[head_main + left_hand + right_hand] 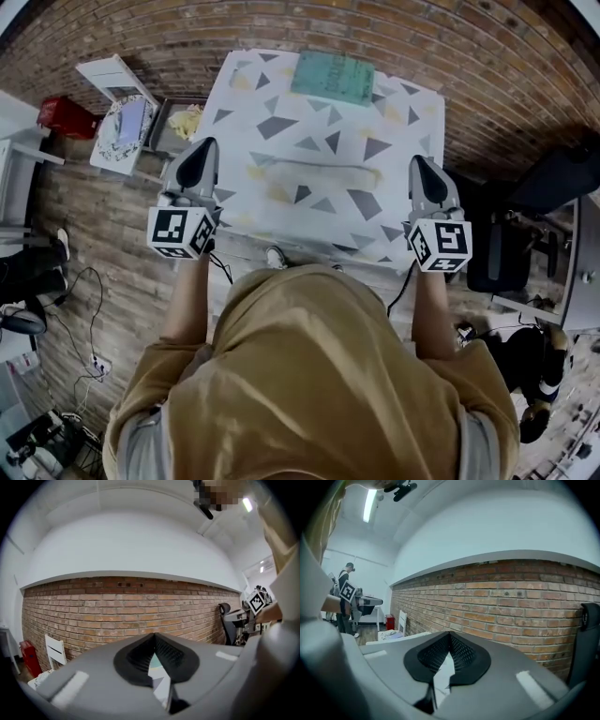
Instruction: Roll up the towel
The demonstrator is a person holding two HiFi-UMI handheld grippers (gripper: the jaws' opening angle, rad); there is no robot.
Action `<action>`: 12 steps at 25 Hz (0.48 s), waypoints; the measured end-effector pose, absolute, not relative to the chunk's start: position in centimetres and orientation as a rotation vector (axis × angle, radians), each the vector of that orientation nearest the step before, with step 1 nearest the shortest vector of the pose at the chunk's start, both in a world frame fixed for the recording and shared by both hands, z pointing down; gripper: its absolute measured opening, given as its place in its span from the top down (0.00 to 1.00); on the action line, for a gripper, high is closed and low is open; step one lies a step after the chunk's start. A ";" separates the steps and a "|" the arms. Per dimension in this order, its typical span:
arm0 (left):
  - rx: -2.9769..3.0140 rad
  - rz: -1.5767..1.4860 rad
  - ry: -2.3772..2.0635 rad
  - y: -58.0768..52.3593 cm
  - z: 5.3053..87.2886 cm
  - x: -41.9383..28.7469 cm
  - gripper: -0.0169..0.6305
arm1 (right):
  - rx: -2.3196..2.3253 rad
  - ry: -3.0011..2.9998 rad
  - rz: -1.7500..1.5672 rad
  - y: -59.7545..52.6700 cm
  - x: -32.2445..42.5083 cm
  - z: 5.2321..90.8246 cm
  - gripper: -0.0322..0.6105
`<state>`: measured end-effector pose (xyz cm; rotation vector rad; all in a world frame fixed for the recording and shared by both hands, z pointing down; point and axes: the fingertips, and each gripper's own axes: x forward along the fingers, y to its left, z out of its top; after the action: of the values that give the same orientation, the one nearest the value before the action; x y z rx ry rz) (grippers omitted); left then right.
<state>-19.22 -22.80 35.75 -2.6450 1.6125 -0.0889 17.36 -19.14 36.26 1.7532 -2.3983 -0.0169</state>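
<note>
A folded teal towel [333,77] lies at the far edge of a table under a white cloth [281,112] printed with grey triangles. A long low crease [319,173] crosses the cloth's middle. My left gripper [201,146] is held up over the cloth's left edge and my right gripper [418,163] over its right edge, both well short of the towel. In the left gripper view the left gripper [154,635] points level at a brick wall with its pads together. The right gripper [450,634] looks the same. Only cloth far below shows under the tips.
Left of the table are a white chair [111,75], a red box [66,117], a round plate [124,129] and a tray with yellow stuff [184,122]. A black office chair [511,246] stands at the right. Cables [89,281] trail on the floor.
</note>
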 end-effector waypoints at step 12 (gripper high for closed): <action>-2.592 -0.066 1.642 -20.3 33.9 -21.1 0.88 | 1.799 -2.360 -0.002 -17.1 17.6 35.8 0.94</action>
<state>-21.10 -20.28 33.86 -2.5917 1.6423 -0.0661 17.59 -17.12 35.78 1.7986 -2.3596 -0.0021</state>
